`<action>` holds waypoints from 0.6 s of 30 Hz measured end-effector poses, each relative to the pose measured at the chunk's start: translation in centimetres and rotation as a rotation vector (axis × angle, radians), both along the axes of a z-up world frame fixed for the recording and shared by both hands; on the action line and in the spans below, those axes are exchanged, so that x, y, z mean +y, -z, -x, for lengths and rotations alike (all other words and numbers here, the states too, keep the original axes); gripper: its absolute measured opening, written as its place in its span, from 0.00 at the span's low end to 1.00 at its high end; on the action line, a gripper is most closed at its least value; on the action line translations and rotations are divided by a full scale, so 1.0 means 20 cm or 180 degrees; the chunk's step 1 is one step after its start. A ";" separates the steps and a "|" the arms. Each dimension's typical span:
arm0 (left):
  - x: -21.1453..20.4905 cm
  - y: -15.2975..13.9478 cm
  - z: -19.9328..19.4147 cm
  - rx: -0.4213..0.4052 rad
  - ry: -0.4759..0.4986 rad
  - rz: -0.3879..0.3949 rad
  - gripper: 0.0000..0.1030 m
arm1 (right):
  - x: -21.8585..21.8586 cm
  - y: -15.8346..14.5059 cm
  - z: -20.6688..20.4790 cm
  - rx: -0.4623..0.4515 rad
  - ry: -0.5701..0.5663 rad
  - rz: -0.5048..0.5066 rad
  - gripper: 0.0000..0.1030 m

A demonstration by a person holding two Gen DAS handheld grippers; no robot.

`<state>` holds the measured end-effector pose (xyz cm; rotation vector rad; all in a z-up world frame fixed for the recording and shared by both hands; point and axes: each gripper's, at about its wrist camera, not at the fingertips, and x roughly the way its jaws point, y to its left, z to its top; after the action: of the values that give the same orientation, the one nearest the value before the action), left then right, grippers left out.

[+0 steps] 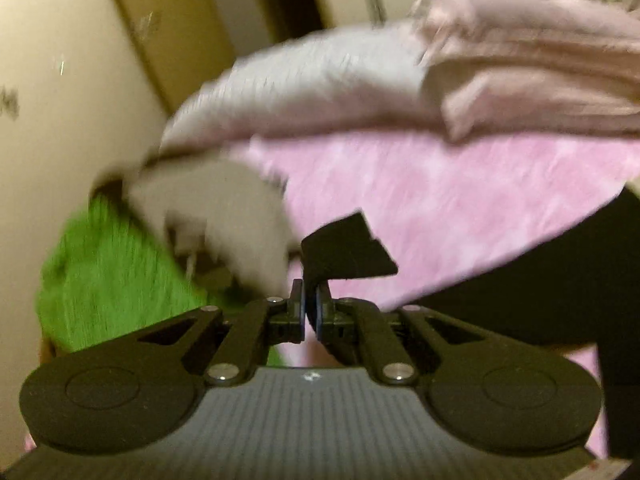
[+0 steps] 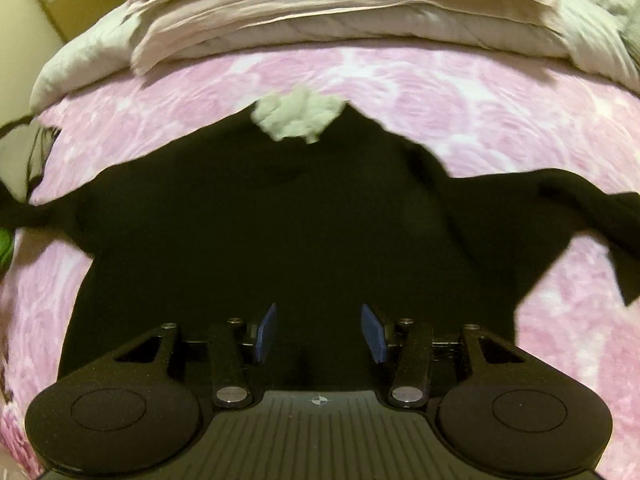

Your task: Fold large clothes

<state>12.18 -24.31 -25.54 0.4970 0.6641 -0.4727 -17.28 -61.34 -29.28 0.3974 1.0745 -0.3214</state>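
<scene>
A large black garment point(image 2: 280, 220) lies spread on a pink flowered bedspread point(image 2: 460, 100), its sleeves reaching out left and right. My right gripper point(image 2: 318, 332) hovers open over the garment's near part, blue pads point(image 2: 267, 334) wide apart, nothing between them. In the left wrist view my left gripper point(image 1: 310, 304) is shut on a corner of the black garment point(image 1: 348, 252), which sticks up past the fingertips; more black cloth point(image 1: 560, 280) trails off to the right. The left view is motion-blurred.
Folded beige and grey bedding point(image 2: 340, 12) is piled along the far side of the bed. A small pale green wad of cloth point(image 2: 296, 116) sits at the garment's far edge. A green cloth point(image 1: 104, 272) and a grey item point(image 1: 212, 208) lie left, by a cream wall point(image 1: 52, 80).
</scene>
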 end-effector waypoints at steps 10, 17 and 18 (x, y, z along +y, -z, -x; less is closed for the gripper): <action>0.22 0.04 0.16 0.0068 -0.0202 -0.0216 0.25 | 0.06 -0.06 0.12 0.0067 0.0323 0.0110 0.43; -0.13 -0.10 0.39 0.0093 0.0234 0.0006 0.26 | -0.25 -0.17 0.44 0.0097 0.0635 0.0474 0.43; -0.21 -0.10 0.45 0.0127 0.0358 0.0035 0.26 | -0.32 -0.18 0.50 0.0104 0.0685 0.0523 0.43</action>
<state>3.10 -28.60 -23.49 0.5172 0.6739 -0.5932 -27.24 -67.71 -25.68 0.3620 1.0306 -0.6052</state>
